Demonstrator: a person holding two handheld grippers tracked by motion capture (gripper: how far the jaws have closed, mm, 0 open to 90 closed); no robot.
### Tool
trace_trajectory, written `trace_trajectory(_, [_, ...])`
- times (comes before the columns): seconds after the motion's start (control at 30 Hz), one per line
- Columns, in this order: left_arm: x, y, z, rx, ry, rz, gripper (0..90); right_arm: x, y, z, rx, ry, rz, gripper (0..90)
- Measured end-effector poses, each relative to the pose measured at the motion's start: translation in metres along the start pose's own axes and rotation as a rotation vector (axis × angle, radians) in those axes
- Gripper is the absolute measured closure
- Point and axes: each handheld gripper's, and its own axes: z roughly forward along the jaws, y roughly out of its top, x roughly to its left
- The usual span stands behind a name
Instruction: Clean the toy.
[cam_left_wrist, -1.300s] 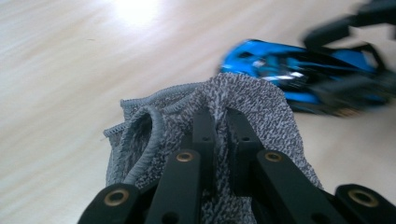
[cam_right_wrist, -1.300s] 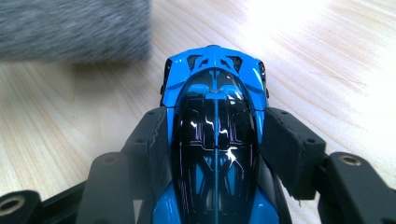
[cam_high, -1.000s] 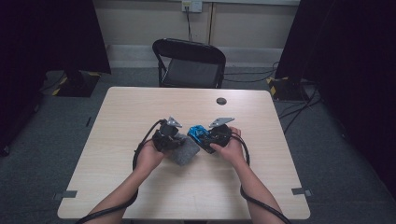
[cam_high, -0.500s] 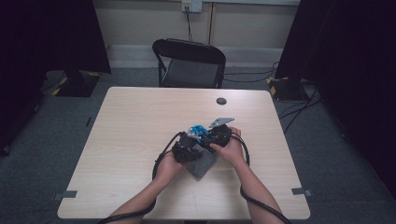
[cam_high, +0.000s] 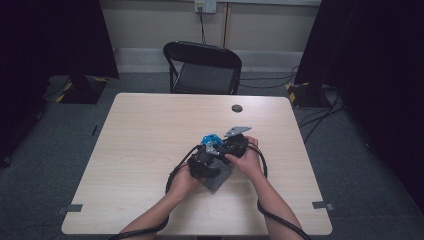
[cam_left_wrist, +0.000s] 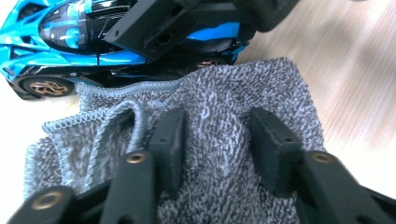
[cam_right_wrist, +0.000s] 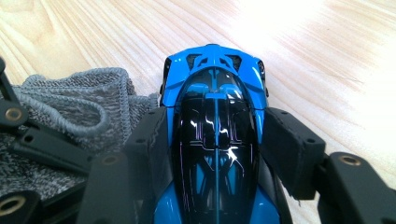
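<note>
Right gripper (cam_right_wrist: 215, 154) is clamped on a blue and black toy sports car (cam_right_wrist: 215, 140), one jaw pad pressed to each flank, car nose pointing away from the camera over the light wood table (cam_right_wrist: 327, 51). In the high view the right gripper (cam_high: 235, 146) sits near table centre with its grey three-cornered plate up top, and the blue of the car (cam_high: 211, 138) peeks out just left of it. Left gripper (cam_left_wrist: 217, 144) has its jaws apart, both pads resting down on a grey knitted cloth (cam_left_wrist: 210, 116); the cloth bunches up between them but whether it is pinched can't be told. The cloth has a stitched hem and a loose loop of edging at the left in the left gripper view. The car (cam_left_wrist: 60, 42) lies right at the far edge of the cloth, touching it, bronze wheel showing. In the right gripper view the cloth (cam_right_wrist: 56, 112) lies just left of the car, against its side. In the high view the left gripper (cam_high: 202, 162) sits over the cloth (cam_high: 216, 181), close beside the right gripper, hands nearly touching. Black folding chair (cam_high: 202, 65) stands beyond the table; a small dark round disc (cam_high: 237, 108) lies on the far part of the top.
</note>
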Motion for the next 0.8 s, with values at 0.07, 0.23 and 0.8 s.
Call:
trace_trajectory(0.07, [0.001, 0.002, 0.0, 0.014, -0.003, -0.005, 65.7, 0.0, 0.0, 0.0, 0.003, -0.002, -0.003, 42.1])
trace_trajectory(0.23, [0.007, 0.006, 0.0, 0.04, -0.016, -0.04, 78.9, 0.001, 0.002, 0.0, 0.013, -0.007, -0.01, 42.2])
trace_trajectory(0.8, [0.038, 0.008, -0.005, 0.032, 0.059, -0.128, 82.1, 0.0, 0.001, 0.0, 0.007, -0.002, -0.001, 42.2])
